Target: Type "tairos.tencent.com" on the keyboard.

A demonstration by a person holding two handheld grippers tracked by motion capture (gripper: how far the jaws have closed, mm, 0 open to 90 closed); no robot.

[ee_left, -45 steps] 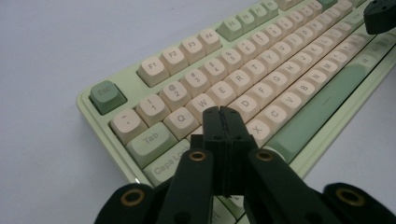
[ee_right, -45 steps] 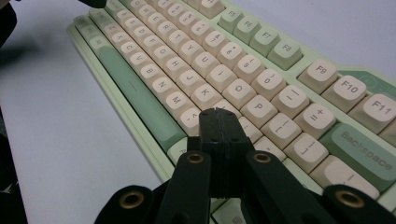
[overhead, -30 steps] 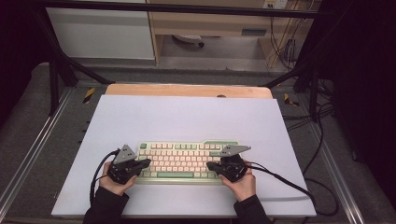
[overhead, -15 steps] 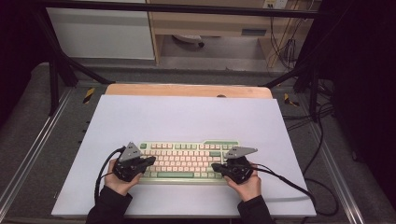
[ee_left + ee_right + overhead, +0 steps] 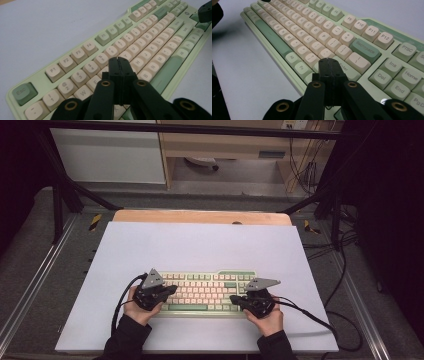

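Note:
A pale green keyboard point(image 5: 205, 291) with cream and green keys lies on the white mat near the front edge. My left gripper point(image 5: 167, 291) hovers over its left end, jaws shut with nothing between them; in the left gripper view the tips point(image 5: 119, 60) hang above the upper letter rows of the keyboard point(image 5: 140, 32). My right gripper point(image 5: 236, 299) is over the right end, also shut and empty; in the right gripper view its tips point(image 5: 329, 60) sit just over the Enter key area of the keyboard point(image 5: 312, 30). Whether either tip touches a key is unclear.
The white mat point(image 5: 200, 245) covers a wooden table point(image 5: 200, 216), with bare mat behind and beside the keyboard. Black cables point(image 5: 320, 317) trail off the right edge. A metal frame surrounds the table, and cabinets point(image 5: 107, 150) stand beyond.
My left gripper has shifted right along the keyboard's left end. The right gripper has stayed nearly where it was. Both remain shut.

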